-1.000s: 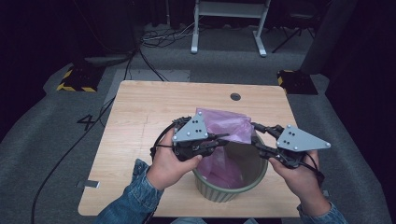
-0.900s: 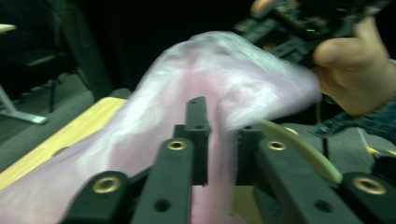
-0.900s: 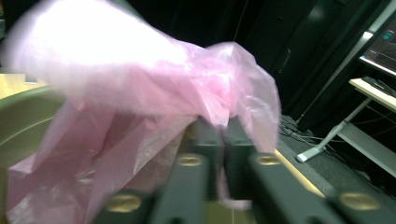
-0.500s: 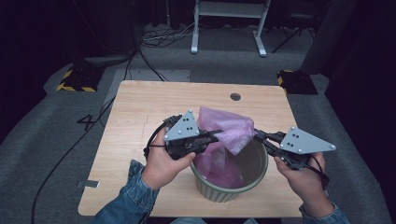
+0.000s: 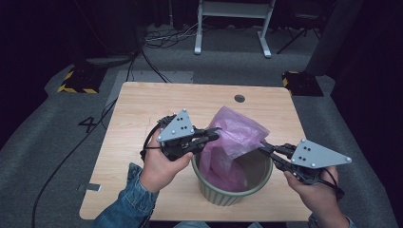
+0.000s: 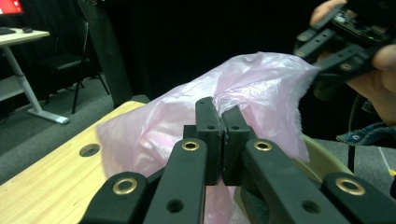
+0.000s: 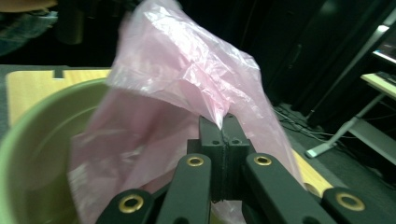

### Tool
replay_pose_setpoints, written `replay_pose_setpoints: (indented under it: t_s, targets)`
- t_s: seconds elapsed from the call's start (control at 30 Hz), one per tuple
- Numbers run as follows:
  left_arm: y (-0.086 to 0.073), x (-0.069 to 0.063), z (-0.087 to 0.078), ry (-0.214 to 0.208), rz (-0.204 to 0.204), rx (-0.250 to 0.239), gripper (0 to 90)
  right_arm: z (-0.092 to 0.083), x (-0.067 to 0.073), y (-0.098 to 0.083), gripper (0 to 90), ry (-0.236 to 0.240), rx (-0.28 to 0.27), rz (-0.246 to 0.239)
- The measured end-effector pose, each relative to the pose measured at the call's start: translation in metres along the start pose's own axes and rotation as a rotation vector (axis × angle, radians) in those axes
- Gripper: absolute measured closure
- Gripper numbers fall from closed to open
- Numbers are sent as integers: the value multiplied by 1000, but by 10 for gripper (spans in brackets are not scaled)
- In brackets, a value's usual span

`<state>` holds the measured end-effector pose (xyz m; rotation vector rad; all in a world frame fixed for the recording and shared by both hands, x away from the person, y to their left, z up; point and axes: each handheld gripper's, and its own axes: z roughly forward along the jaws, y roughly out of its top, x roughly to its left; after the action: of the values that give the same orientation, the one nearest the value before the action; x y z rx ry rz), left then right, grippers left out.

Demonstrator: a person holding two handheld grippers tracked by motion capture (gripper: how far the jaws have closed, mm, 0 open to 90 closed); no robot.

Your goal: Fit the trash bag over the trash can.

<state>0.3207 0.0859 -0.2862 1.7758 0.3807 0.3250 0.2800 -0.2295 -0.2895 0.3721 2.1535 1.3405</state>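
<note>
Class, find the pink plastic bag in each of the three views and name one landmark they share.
High view: pink plastic bag at centre, rising out of the green bin.
Left gripper view: bag at centre, beyond the closed jaws.
Right gripper view: bag at centre and upper left, above the jaws.
Shared landmark: the green bin's rim, beside the bag in every view.

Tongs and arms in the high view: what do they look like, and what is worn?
Both are black two-jaw tongs, the left tongs and the right tongs, each topped by a grey three-cornered plate with small dots. A black cable loops from the left one. Close up, the jaw links carry brass-coloured rivets. The left forearm wears a blue denim sleeve.
</note>
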Motion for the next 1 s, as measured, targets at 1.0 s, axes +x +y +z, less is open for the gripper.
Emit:
replay_pose_setpoints:
  t_s: [1.0]
  targets:
    - [0, 5, -10, 20, -22, -12, 898, -14, -27, -17, 900, -72, 51, 97]
